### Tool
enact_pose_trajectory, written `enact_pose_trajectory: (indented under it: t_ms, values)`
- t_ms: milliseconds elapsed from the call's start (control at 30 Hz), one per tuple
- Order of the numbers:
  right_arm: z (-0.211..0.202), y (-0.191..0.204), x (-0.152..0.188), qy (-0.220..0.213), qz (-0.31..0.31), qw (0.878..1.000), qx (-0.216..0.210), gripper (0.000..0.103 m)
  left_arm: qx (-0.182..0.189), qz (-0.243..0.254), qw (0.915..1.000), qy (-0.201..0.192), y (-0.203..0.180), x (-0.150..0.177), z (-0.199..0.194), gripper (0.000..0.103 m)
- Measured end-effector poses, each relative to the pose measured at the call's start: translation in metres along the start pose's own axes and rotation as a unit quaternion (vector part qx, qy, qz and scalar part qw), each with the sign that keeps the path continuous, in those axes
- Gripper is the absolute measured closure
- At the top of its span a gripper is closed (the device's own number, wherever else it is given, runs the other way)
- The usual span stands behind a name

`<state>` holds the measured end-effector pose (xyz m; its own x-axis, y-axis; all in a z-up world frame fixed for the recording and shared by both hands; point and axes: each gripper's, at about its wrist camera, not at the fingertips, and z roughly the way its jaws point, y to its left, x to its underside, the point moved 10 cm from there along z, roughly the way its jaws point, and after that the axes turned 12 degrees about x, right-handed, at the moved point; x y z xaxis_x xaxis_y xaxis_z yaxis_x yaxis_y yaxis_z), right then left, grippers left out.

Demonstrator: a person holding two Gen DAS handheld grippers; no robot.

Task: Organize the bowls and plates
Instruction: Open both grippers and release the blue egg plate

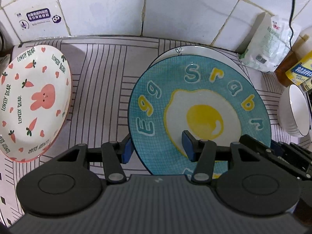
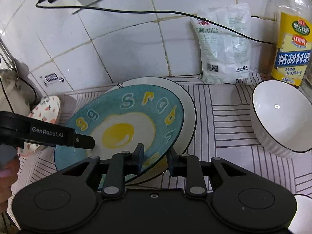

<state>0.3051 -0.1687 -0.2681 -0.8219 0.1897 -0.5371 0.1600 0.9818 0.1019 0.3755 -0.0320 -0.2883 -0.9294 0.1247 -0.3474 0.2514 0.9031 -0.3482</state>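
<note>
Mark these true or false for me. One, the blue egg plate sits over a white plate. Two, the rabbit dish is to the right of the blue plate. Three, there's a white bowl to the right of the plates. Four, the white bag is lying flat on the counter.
1. The blue plate sits over a white plate. True.
2. The rabbit dish is to the right of the blue plate. False: it is to the left in both views.
3. A white bowl stands to the right of the plates. True.
4. The bag lies flat on the counter. False: it stands upright against the tiled wall.
</note>
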Motion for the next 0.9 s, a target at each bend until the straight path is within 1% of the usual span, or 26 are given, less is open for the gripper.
enact_pose_trajectory:
  t_ms: [67,100,133,200,267,400,467,500,567,633,733,833,900]
  values:
    - [0.0,0.003,-0.001,0.011,-0.01,1.0,0.018,0.071,-0.001,-0.005,1.0,0.005,0.0,-0.001,0.0,0.053]
    - [-0.001,0.006,-0.001,0.017,-0.021,0.999,0.03,0.069,-0.001,-0.005,1.0,0.008,0.0,-0.001,0.001,0.053]
    - [-0.001,0.009,-0.001,0.022,-0.034,0.998,0.043,0.066,0.001,-0.006,0.9999,0.014,-0.001,0.0,0.002,0.053]
    - [-0.001,0.011,0.001,0.028,-0.044,0.997,0.064,0.063,0.011,-0.02,0.9996,0.016,0.002,0.001,0.001,0.056]
    - [-0.001,0.011,0.001,0.023,-0.047,0.996,0.074,0.063,0.012,-0.028,0.9994,0.014,0.005,0.001,0.001,0.062]
    - [0.0,0.006,0.002,0.005,-0.054,0.994,0.1,0.063,0.009,-0.029,0.9994,0.019,0.001,0.006,0.004,0.066]
    - [0.003,0.003,0.004,0.002,-0.062,0.991,0.119,0.063,0.006,-0.023,0.9997,0.011,-0.001,0.008,0.003,0.072]
    - [0.005,0.001,0.004,0.0,-0.056,0.991,0.121,0.063,0.001,-0.02,0.9998,0.007,-0.002,0.008,0.002,0.073]
    - [0.009,-0.004,0.005,-0.01,-0.036,0.993,0.113,0.064,-0.009,-0.015,0.9998,0.007,-0.003,0.009,0.001,0.078]
    - [0.008,-0.008,0.006,-0.016,-0.021,0.994,0.105,0.068,-0.007,-0.013,0.9999,0.0,-0.005,0.01,-0.005,0.078]
    - [0.002,-0.014,0.006,-0.018,0.01,0.996,0.083,0.069,-0.003,-0.003,1.0,-0.006,-0.01,0.013,-0.019,0.078]
    - [-0.013,-0.018,0.007,-0.028,0.032,0.998,0.051,0.068,-0.017,0.016,0.9996,-0.018,-0.012,0.018,-0.037,0.078]
    - [-0.028,-0.016,0.006,-0.037,0.039,0.998,0.028,0.068,-0.013,0.022,0.9995,-0.021,-0.012,0.023,-0.049,0.078]
